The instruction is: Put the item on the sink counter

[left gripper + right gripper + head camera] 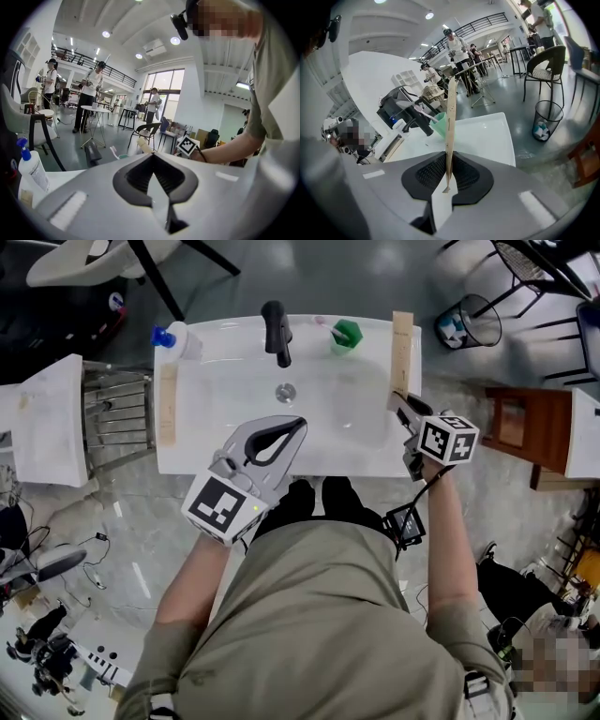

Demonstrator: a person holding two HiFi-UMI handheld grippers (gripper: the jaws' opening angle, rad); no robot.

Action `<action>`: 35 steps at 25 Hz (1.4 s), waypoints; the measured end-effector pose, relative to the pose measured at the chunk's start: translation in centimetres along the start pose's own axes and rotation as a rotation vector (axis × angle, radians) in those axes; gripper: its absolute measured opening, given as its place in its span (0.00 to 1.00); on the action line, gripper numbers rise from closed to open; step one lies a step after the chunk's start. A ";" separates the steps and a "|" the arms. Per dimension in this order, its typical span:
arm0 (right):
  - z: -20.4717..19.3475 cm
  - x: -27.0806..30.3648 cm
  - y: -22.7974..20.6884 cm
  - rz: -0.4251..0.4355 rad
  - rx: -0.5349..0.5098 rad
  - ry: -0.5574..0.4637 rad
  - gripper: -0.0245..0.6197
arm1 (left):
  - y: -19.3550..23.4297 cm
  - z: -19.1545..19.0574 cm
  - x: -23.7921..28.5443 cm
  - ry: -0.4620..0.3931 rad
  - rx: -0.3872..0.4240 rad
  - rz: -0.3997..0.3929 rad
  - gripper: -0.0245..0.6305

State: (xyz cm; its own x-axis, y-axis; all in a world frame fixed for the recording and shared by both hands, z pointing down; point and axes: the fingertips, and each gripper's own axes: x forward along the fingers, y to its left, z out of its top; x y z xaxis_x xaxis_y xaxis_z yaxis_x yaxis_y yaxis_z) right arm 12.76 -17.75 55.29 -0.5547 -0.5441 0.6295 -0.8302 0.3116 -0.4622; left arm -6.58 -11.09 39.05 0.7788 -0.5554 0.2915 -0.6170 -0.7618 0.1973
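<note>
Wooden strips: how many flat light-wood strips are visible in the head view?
2. One flat light-wood strip lies along the white sink counter's left edge; the other runs along the right edge, its near end clamped in the right hand-held gripper. None seems hidden.

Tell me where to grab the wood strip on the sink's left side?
Probably its near end, from above, jaws across the narrow width. The strip lies flat along the left edge of the sink, long and thin, so only its two long edges offer a pinch. The left gripper is empty and closest.
</note>
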 end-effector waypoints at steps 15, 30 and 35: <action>-2.2 1.4 -5.0 -0.033 0.077 0.063 0.12 | -0.3 -0.2 2.7 0.042 -0.009 -0.008 0.04; -3.8 2.5 -7.0 -0.009 0.132 0.127 0.12 | -1.0 0.3 6.3 0.060 -0.033 -0.032 0.04; -4.3 2.6 -7.3 0.027 0.158 0.150 0.12 | -0.7 0.0 7.7 0.095 -0.007 -0.024 0.04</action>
State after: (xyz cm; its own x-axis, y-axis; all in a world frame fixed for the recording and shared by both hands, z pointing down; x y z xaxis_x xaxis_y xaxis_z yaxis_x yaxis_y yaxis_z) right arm 17.11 -18.15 62.98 -0.5882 -0.4117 0.6961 -0.8026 0.1918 -0.5648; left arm -0.13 -14.86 41.17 0.7796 -0.5022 0.3743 -0.5991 -0.7722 0.2119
